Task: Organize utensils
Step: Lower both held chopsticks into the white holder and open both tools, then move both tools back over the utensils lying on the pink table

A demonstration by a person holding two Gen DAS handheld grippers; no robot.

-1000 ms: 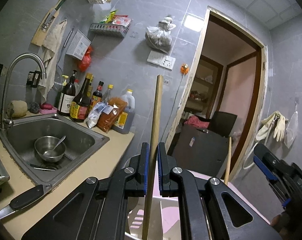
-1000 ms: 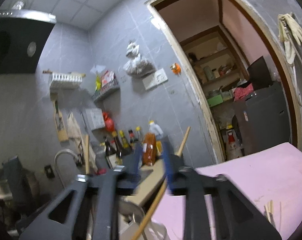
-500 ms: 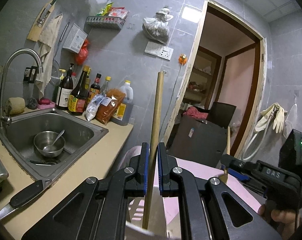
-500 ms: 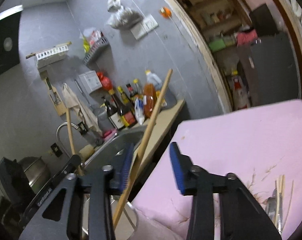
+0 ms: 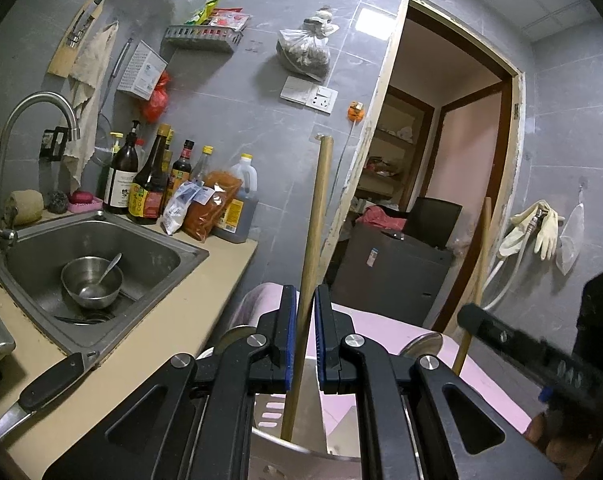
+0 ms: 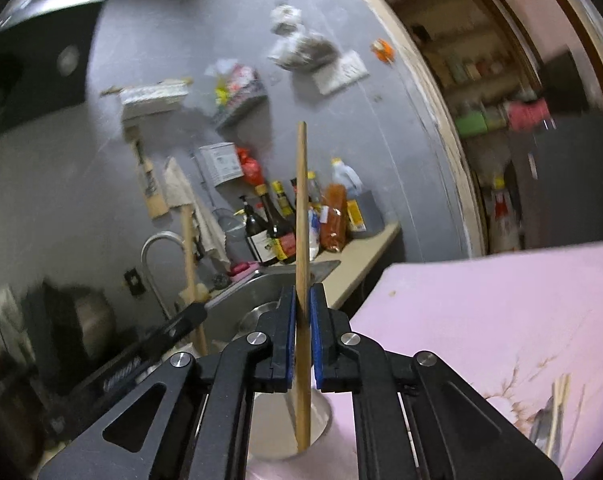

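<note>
My left gripper [image 5: 305, 296] is shut on a long wooden utensil handle [image 5: 317, 208] that stands nearly upright, its lower end inside a metal cup [image 5: 301, 450]. The jaws of my right gripper [image 6: 302, 292] are closing, and their blue pads press on a second wooden handle [image 6: 301, 200]. That handle's foot rests in the metal cup [image 6: 277, 432]. In the left wrist view the right gripper [image 5: 473, 316] shows at the right with its handle [image 5: 481, 248]. In the right wrist view the left gripper [image 6: 193, 312] and its handle [image 6: 189, 256] show at the left.
The cup stands on a pink table [image 6: 501, 320], where chopsticks [image 6: 559, 404] lie at the right. On the left are a counter with a sink [image 5: 149, 256] holding a steel bowl [image 5: 91, 280], bottles [image 5: 149, 184] and a knife [image 5: 41, 392]. A doorway [image 5: 441, 200] opens behind.
My right gripper has closed from wide open onto its wooden handle, which has swung from a lean to upright. The left gripper keeps its hold in place.
</note>
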